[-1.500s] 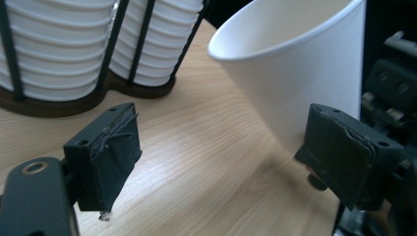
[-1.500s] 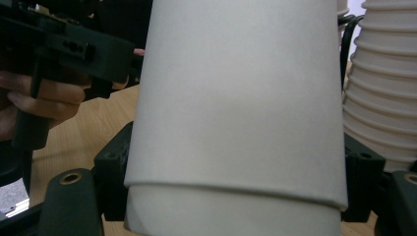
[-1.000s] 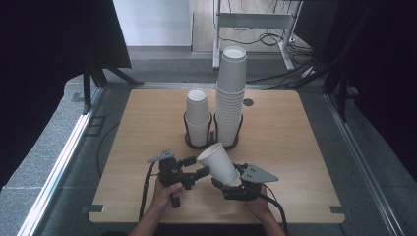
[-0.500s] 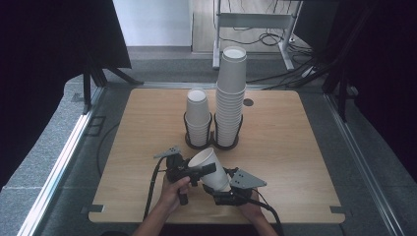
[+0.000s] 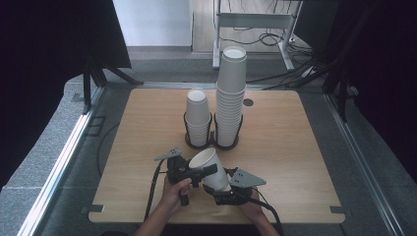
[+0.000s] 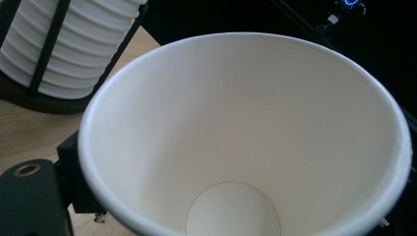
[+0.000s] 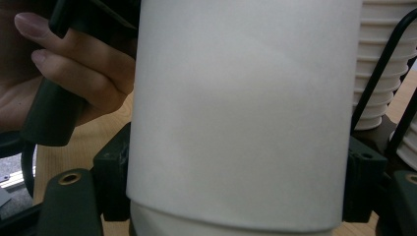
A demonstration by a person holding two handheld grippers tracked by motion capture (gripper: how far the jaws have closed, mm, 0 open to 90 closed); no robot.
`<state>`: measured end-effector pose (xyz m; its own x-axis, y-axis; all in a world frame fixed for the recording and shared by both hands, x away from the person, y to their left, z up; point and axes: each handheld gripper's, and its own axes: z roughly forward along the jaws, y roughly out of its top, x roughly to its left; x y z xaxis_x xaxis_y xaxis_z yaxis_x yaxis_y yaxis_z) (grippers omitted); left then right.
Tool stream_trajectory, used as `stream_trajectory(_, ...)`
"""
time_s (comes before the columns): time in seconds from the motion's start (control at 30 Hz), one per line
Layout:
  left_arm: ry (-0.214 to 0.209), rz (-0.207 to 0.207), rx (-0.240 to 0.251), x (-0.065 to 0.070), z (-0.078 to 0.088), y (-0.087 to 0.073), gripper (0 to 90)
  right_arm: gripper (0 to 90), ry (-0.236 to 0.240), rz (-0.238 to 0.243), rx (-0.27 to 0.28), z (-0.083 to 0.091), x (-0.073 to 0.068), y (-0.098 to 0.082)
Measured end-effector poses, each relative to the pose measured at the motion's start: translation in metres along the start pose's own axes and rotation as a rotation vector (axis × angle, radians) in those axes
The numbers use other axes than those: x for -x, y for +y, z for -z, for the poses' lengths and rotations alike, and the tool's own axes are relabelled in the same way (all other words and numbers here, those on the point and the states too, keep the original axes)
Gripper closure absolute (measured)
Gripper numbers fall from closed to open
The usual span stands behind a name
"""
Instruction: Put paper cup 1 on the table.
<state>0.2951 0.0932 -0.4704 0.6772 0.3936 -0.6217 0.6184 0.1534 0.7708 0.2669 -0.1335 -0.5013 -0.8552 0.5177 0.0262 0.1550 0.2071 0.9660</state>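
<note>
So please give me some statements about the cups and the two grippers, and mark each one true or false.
1. The right gripper clamps the body of a white paper cup. True.
2. That cup stands upright on the wooden table. False: it is held tilted above it.
3. Two stacks of white cups sit in black wire holders; the right stack is taller than the left stack. True.
4. The left gripper rests far from the cup. False: its jaws have just been closing at the cup's rim.
</note>
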Motion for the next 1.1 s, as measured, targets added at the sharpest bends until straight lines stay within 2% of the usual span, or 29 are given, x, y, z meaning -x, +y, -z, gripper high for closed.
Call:
stream_trajectory(0.27,0.014,-0.044,0.004,0.004,0.002,0.0,12.7,22.4,-0.002,0.005,-0.005,-0.001,-0.002,0.0)
stream_trajectory(0.47,0.013,-0.052,0.02,0.004,0.003,0.0,12.8,22.2,-0.002,0.007,-0.025,-0.001,-0.001,-0.001)
stream_trajectory(0.6,0.032,-0.069,0.036,0.005,0.008,0.003,12.8,19.3,-0.014,0.006,-0.045,-0.003,-0.001,-0.002)
stream_trajectory(0.7,0.044,-0.087,0.048,0.006,0.012,0.006,12.8,16.8,0.001,-0.007,-0.078,-0.004,0.0,-0.003)
stream_trajectory(0.83,0.073,-0.112,0.06,0.007,0.017,0.009,12.7,15.8,-0.006,-0.01,-0.111,-0.006,0.002,-0.005)
stream_trajectory(1.1,0.101,-0.123,0.089,0.007,0.026,0.013,12.7,15.2,-0.009,-0.002,-0.134,-0.006,0.002,-0.005)
